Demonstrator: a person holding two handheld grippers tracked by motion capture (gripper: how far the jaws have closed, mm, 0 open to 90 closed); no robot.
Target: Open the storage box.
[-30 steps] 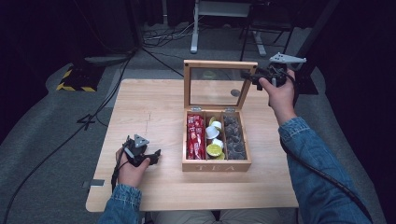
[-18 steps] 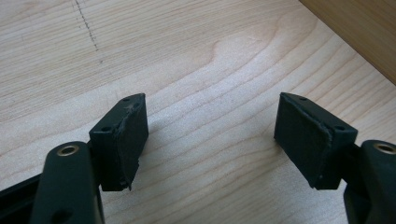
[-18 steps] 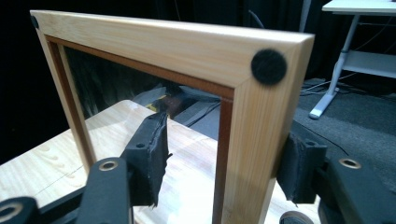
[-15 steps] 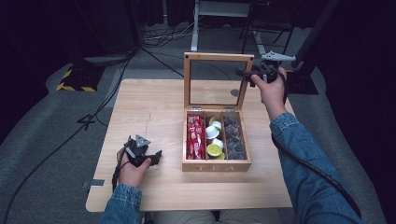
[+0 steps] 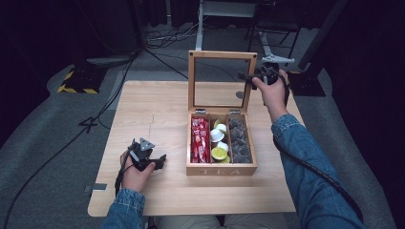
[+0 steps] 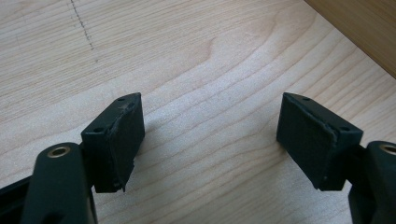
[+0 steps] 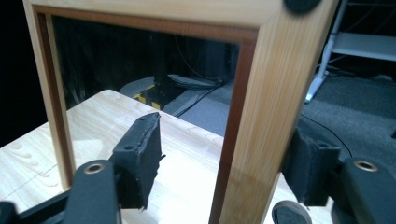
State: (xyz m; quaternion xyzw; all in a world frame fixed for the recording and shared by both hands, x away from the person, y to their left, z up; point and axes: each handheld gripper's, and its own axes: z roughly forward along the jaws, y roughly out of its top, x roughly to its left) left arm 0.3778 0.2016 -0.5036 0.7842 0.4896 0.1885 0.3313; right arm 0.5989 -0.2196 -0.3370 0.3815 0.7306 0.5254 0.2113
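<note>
1. Swinging up over the last second, the lid [image 5: 220, 79] of the tea box [image 5: 221, 168] now stands upright at the far side, so opening looks finished.
2. The right gripper [image 5: 249, 78] straddles the lid's right frame, jaws apart around it; actual contact I cannot tell.
3. The left gripper [image 5: 160, 161] rests wide open and empty, near-left.
4. The box front reads "TEA".

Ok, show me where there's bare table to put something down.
Bare table: the wide stretch left of the tea box, beyond the left gripper; also the strip in front of the box. Crowded: the box's compartments and the lid's right side, where the right gripper works.
</note>
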